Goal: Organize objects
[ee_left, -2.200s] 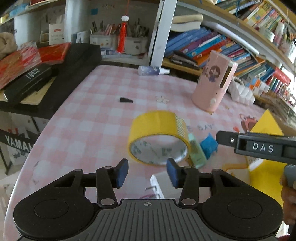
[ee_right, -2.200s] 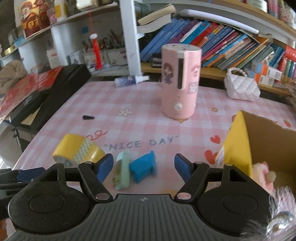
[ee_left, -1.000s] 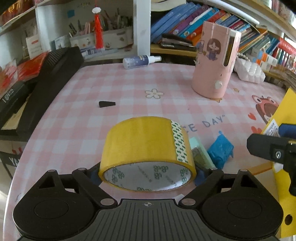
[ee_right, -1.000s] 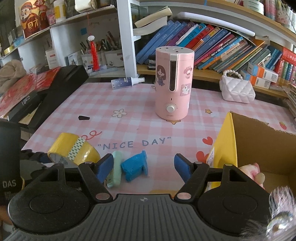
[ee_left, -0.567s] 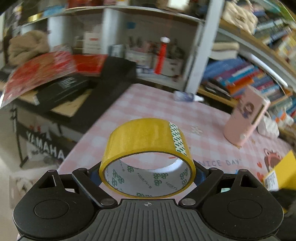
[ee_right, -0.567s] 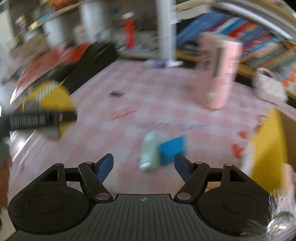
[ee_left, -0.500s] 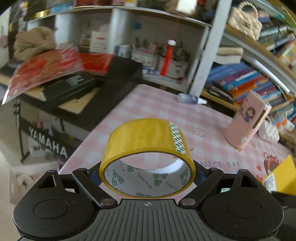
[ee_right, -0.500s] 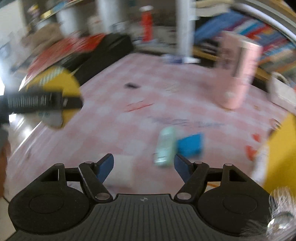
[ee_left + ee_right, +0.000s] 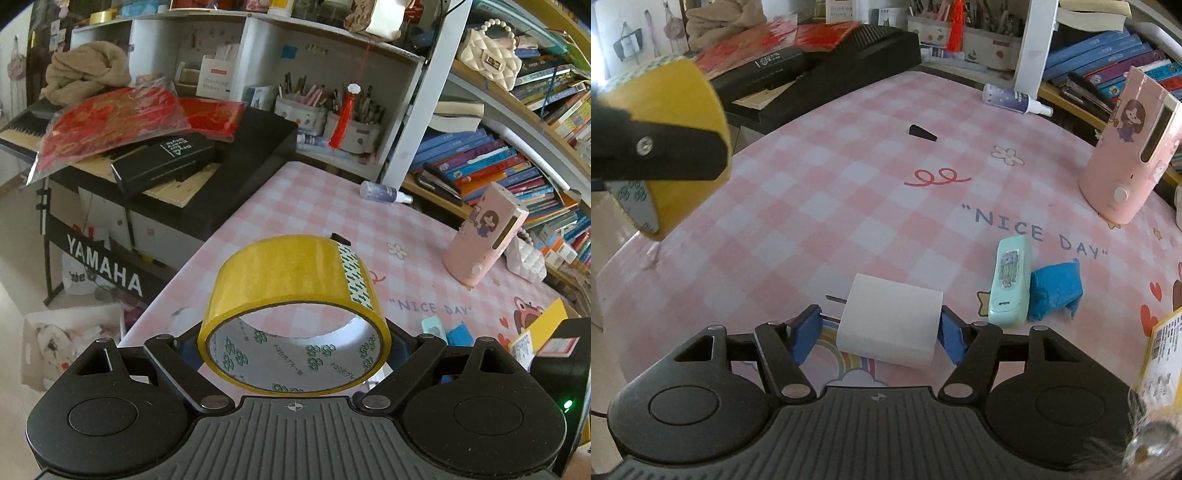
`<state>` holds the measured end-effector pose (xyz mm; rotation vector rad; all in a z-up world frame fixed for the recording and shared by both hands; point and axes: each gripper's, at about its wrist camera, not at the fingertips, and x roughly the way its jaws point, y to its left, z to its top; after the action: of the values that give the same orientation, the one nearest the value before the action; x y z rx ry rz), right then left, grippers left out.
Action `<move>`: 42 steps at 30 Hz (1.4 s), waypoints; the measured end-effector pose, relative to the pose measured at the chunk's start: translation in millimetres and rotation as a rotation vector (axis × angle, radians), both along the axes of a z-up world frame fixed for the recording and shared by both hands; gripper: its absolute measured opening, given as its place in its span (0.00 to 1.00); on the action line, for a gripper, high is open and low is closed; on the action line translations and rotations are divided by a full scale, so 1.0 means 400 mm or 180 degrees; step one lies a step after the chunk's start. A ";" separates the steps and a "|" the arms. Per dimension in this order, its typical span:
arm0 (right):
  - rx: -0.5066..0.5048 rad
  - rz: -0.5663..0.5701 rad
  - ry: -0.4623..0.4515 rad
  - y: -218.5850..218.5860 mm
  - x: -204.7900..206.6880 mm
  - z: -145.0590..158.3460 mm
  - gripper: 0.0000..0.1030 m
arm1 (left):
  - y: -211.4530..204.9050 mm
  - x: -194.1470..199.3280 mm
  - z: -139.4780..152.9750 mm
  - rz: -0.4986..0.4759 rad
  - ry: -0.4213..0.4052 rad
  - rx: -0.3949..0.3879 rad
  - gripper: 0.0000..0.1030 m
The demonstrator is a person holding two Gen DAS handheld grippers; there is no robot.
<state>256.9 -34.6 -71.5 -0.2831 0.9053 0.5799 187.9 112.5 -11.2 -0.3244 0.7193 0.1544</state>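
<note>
yellow tape roll sits clamped between the pads of the left gripper, lifted clear of the pink checked tablecloth, its open core facing the camera and a strip of green-printed white tape running across its outer band; in the right wrist view the same roll hangs at the far left edge, above the table's corner, with one black finger of the left gripper across it. white charger lies flat on the cloth over a rainbow print, its two metal prongs pointing left, and it is between the blue pads of the right gripper, whose jaws are closing; the right pad is at the charger's side while the left pad stands just off the prongs, so the pads do not yet press on it. just beside the charger to the right lies a mint green case, touching a crumpled blue object. farther back on the cloth are a small black wedge, a spray bottle lying on its side, and an upright pink humidifier past the "nice day" lettering. a yellow box shows at the right edge. behind the table stand a bookshelf packed with books and a black keyboard piled with red packets.
</note>
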 end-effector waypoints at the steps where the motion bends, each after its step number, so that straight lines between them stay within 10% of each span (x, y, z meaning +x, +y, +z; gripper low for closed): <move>1: 0.0043 -0.0030 -0.0003 -0.007 -0.003 0.006 0.62 | 0.001 -0.003 0.001 -0.0010 -0.0003 -0.0006 0.89; 17: 0.0386 -0.0601 -0.0430 -0.157 -0.106 0.184 0.62 | -0.021 -0.088 0.043 -0.0391 -0.0233 -0.0131 0.89; 42: 0.0435 -0.1257 -0.0487 -0.190 -0.471 0.176 0.62 | -0.061 -0.354 0.033 -0.1128 -0.0144 -0.0152 0.89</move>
<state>68.6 -110.6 -1.1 -0.0210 0.7434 0.2483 46.1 88.1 2.2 -0.2406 0.7254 -0.2056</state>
